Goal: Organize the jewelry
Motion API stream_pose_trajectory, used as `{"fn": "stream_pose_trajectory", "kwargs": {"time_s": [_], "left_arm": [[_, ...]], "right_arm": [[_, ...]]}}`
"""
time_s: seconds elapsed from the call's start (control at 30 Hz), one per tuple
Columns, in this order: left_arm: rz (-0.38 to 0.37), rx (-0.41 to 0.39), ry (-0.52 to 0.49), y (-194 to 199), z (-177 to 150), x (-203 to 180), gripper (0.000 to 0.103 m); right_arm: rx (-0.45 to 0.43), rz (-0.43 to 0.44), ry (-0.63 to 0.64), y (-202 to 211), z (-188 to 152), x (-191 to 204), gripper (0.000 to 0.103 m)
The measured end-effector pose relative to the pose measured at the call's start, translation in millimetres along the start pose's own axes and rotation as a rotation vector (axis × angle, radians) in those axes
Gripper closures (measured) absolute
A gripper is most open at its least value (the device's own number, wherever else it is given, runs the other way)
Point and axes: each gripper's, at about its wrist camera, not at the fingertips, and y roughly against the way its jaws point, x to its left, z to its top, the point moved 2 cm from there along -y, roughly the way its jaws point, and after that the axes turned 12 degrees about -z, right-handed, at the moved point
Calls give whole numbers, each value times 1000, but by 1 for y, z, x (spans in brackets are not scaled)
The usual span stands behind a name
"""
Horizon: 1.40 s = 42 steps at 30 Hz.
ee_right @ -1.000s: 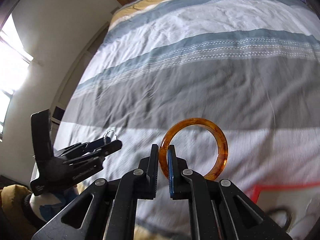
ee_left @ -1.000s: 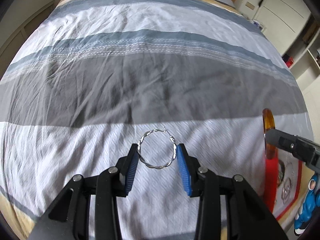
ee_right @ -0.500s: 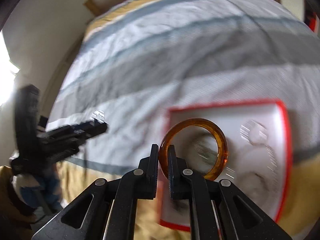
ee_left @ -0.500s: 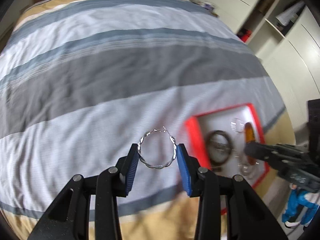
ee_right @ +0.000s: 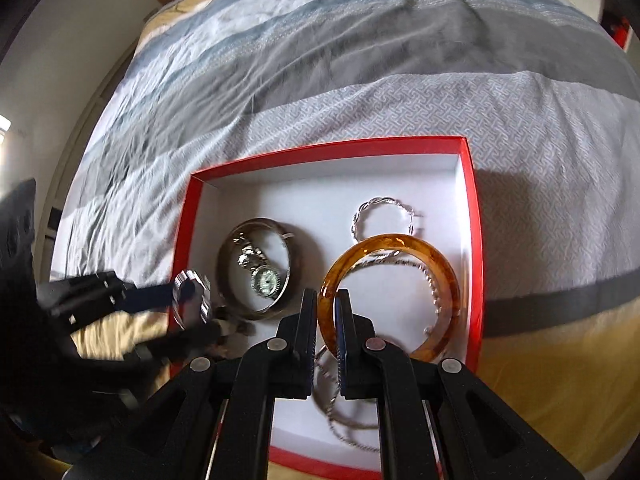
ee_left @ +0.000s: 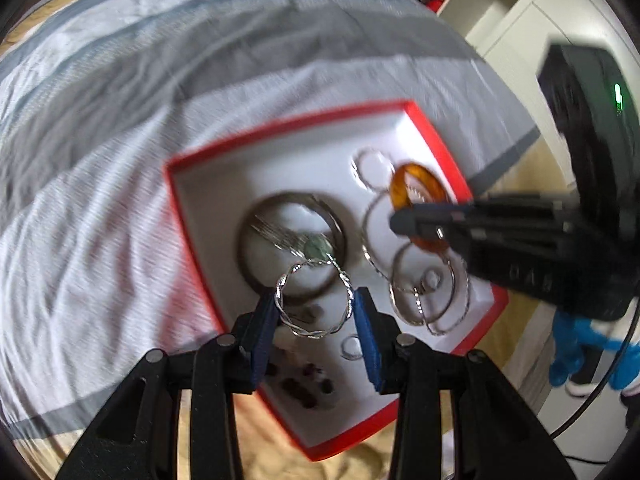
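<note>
The left gripper (ee_left: 316, 312) has its blue pads clamped on either side of a twisted silver hoop earring (ee_left: 314, 300), which stands up between them, held above the near part of a red box (ee_left: 288, 128). The right gripper (ee_right: 327, 312) is squeezed almost fully together on the rim of an amber bangle (ee_right: 400, 248), pinching it at its near-left edge so the ring hangs out ahead of the fingers, over the right half of the same box. Beneath both lies the white floor of the box, already carrying a dark metal bangle (ee_right: 240, 236) with a small green-faced watch (ee_right: 265, 280) inside its circle, another twisted silver hoop (ee_right: 376, 208) toward the far right, and several thin silver hoops (ee_left: 420, 292) overlapping one another under the amber bangle. A few dark beads (ee_left: 304, 388) sit in the near corner, too blurred to make out. The box rests near the foot of a bed covered by a striped duvet (ee_right: 360, 52) in grey, white, blue and yellow bands. White cupboards (ee_left: 500, 4) stand beyond the bed.
</note>
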Motion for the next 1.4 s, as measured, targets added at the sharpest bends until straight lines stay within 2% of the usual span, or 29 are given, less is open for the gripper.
{"fn": "stream_pose_trajectory", "kwargs": {"time_s": [0.27,0.5,0.57,0.67,0.77,0.87,1.13,1.2,1.4], "left_arm": [[36,50,23,-27,-9,3,67],[40,48,50,-33,-6,2,66],[45,59,58,-34,-5,1,66],[55,68,59,-33,-3,0,66],[63,67,52,-26,1,-3,65],[69,63,46,-19,3,-6,61],[68,13,12,12,-2,-18,61],[68,-19,7,24,-5,-19,61],[87,-77,-7,60,-24,-22,54]], "right_arm": [[38,22,85,-19,-1,-3,93],[53,56,83,-26,-4,-7,91],[51,58,84,-25,-3,-8,85],[42,61,76,-19,-2,-12,82],[21,58,64,-11,0,-15,75],[9,57,44,-2,1,-23,74],[-21,2,-38,27,-19,-37,73],[-30,-18,-62,37,-28,-35,73],[-67,-71,-103,72,-57,-10,62]]}}
